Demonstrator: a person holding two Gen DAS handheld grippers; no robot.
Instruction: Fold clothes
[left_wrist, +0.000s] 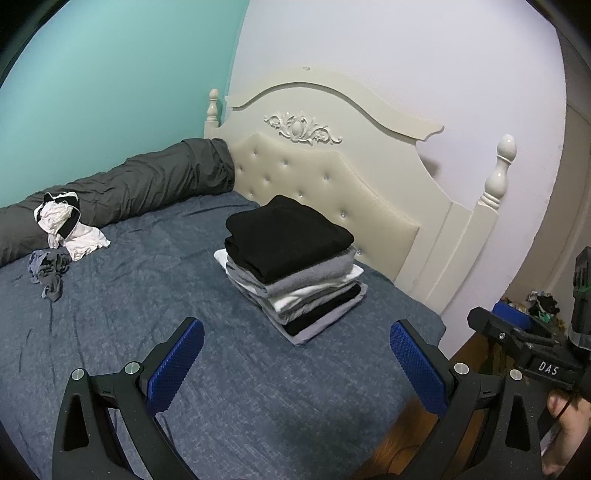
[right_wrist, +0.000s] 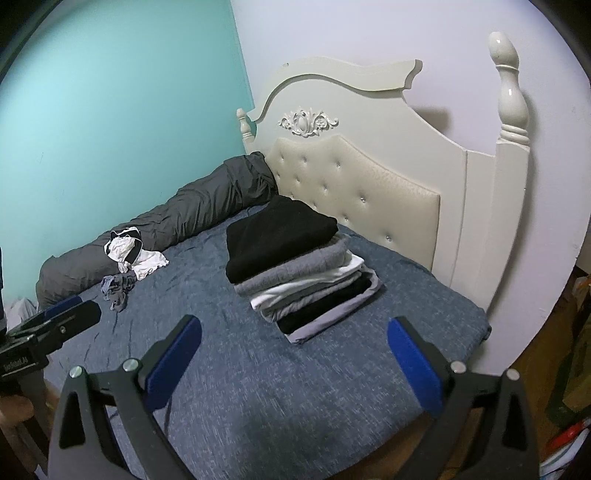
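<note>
A stack of folded clothes (left_wrist: 291, 266), black on top with grey, white and black layers below, sits on the blue bed (left_wrist: 147, 325) near the headboard; it also shows in the right wrist view (right_wrist: 299, 273). A crumpled white and black garment (left_wrist: 66, 225) and a small grey garment (left_wrist: 48, 273) lie unfolded at the far left, also seen in the right wrist view as the white one (right_wrist: 133, 253) and the grey one (right_wrist: 116, 290). My left gripper (left_wrist: 295, 339) is open and empty, short of the stack. My right gripper (right_wrist: 293, 339) is open and empty, also short of the stack.
A rolled dark grey duvet (left_wrist: 140, 188) lies along the teal wall. A cream headboard (left_wrist: 332, 177) with posts stands behind the stack. The bed's corner (right_wrist: 476, 328) drops to a wooden floor with clutter (right_wrist: 569, 387) at the right.
</note>
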